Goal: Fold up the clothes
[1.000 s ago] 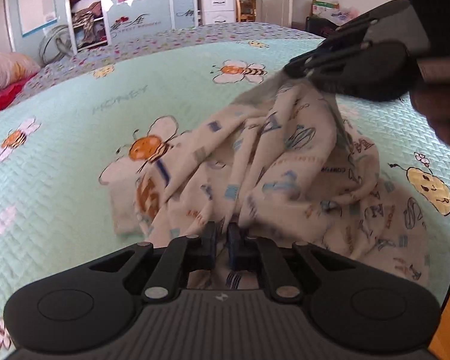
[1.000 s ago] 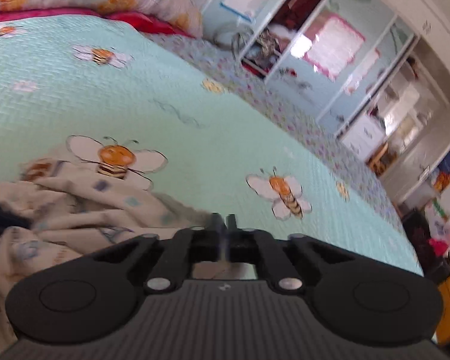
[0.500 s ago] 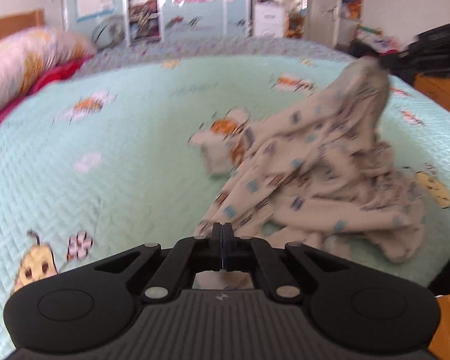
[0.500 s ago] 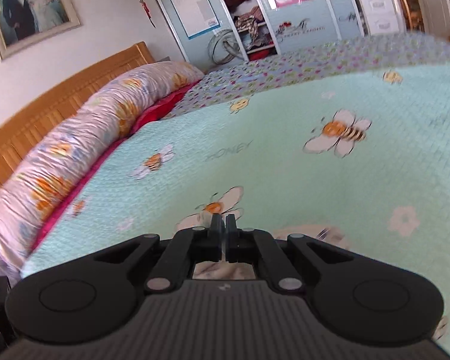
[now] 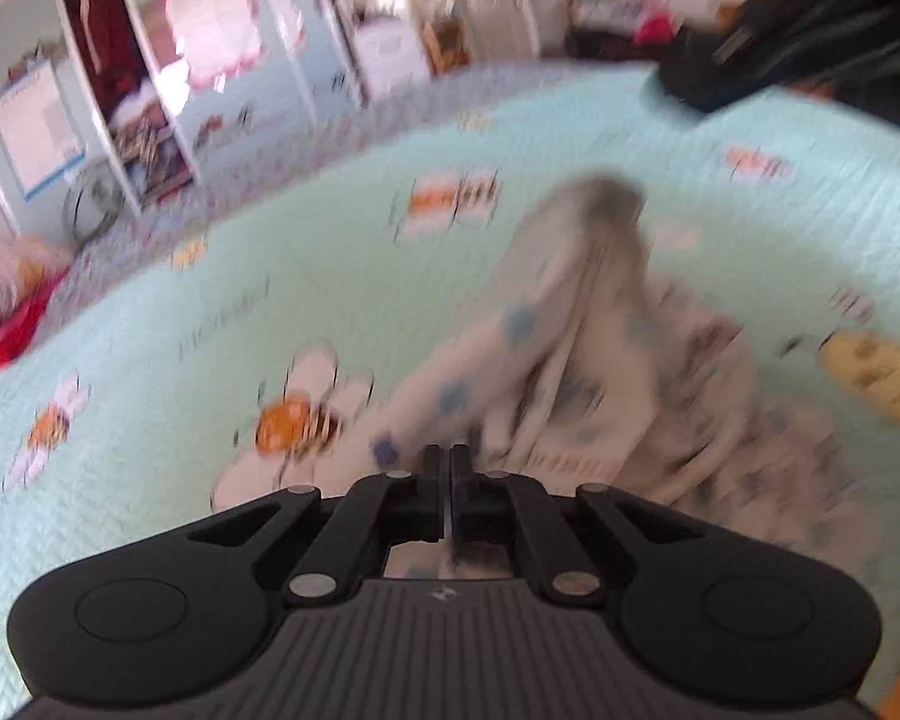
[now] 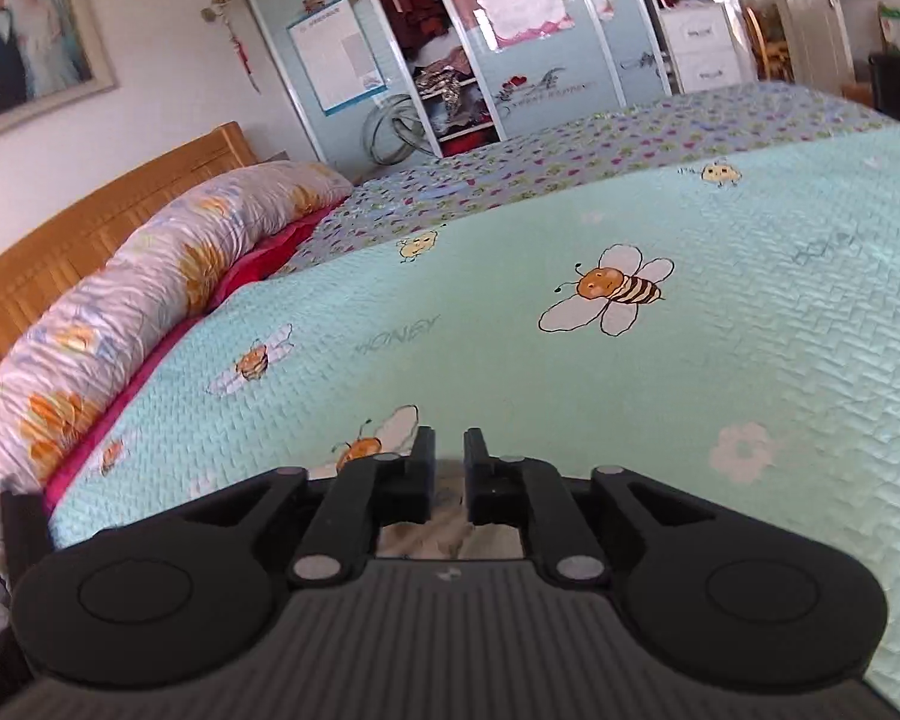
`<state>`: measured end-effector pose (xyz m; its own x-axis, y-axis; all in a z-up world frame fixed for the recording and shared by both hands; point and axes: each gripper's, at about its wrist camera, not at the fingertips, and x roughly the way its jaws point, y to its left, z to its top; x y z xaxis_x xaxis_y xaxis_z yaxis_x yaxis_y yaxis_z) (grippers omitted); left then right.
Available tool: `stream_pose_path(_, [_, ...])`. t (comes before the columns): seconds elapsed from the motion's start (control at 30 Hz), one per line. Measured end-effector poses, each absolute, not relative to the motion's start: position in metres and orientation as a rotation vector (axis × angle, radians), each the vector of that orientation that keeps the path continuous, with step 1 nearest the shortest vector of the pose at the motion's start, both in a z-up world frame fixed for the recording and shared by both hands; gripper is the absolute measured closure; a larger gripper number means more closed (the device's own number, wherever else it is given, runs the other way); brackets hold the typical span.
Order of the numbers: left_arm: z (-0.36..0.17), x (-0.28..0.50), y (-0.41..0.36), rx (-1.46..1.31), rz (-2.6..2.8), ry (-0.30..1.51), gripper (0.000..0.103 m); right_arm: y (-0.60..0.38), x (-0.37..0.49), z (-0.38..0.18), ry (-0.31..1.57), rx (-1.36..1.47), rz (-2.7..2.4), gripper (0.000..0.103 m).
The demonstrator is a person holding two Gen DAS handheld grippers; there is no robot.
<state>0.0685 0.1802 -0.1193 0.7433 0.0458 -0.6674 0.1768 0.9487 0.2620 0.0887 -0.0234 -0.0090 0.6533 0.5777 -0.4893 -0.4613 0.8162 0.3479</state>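
A cream patterned garment (image 5: 600,360) lies rumpled and unfolded on the bee-print bed (image 5: 150,312). The left tool (image 5: 449,462) is clamped on its near edge. The right tool (image 6: 448,450), jaws opening, grips nothing; folding has barely begun.

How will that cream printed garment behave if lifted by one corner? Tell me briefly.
The cream printed garment is probably floppy: it drapes in soft folds from a raised peak. Likely light, since thin cloth bunches easily. It should not roll or slide much on the quilted mint bee-print bedspread.
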Motion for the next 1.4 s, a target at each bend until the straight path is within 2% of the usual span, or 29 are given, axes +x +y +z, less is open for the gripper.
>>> stream_pose_path(0.1, [-0.131,0.066,0.192,0.274,-0.024,0.773,0.103,-0.019,0.065,-0.029,0.598,0.037,0.6,0.07])
stream_pose_path(0.23, [-0.126,0.055,0.201,0.242,-0.017,0.778,0.103,0.005,0.056,-0.067,0.654,-0.088,0.621,0.07])
stream_pose_path(0.33, [-0.126,0.054,0.208,0.224,-0.009,0.794,0.103,0.028,0.054,-0.079,0.612,-0.139,0.648,0.07])
stream_pose_path(0.37, [-0.126,0.053,0.209,0.219,-0.007,0.798,0.103,0.037,0.055,-0.083,0.598,-0.179,0.646,0.073])
stream_pose_path(0.47, [-0.126,0.048,0.213,0.205,0.0,0.802,0.103,0.049,0.081,-0.081,0.538,-0.322,0.553,0.103])
stream_pose_path(0.57, [-0.116,0.038,0.216,0.19,-0.002,0.772,0.103,0.012,0.11,-0.046,0.503,-0.131,0.501,0.103])
stream_pose_path(0.63, [-0.103,0.03,0.216,0.183,-0.018,0.72,0.103,-0.014,0.116,-0.028,0.486,-0.026,0.512,0.095])
stream_pose_path(0.7, [-0.087,0.027,0.211,0.189,-0.042,0.661,0.103,-0.037,0.114,-0.023,0.492,0.043,0.543,0.063])
stream_pose_path(0.73, [-0.081,0.029,0.207,0.205,-0.055,0.638,0.103,-0.044,0.111,-0.026,0.495,0.041,0.539,0.061])
stream_pose_path(0.87, [-0.077,0.058,0.19,0.352,-0.089,0.634,0.1,-0.052,0.111,-0.061,0.599,-0.038,0.487,0.061])
stream_pose_path(0.97, [-0.089,0.094,0.179,0.461,-0.123,0.706,0.1,-0.066,0.123,-0.087,0.723,0.102,0.462,0.061])
stream_pose_path(1.1, [-0.113,0.122,0.165,0.544,-0.206,0.817,0.103,-0.075,0.12,-0.101,0.757,0.197,0.436,0.06])
stream_pose_path(1.2, [-0.111,0.098,0.168,0.546,-0.195,0.76,0.103,-0.077,0.111,-0.103,0.758,0.205,0.434,0.06])
stream_pose_path(1.4, [-0.077,-0.009,0.244,0.203,-0.091,0.698,0.103,-0.088,0.104,-0.089,0.716,0.219,0.452,0.057])
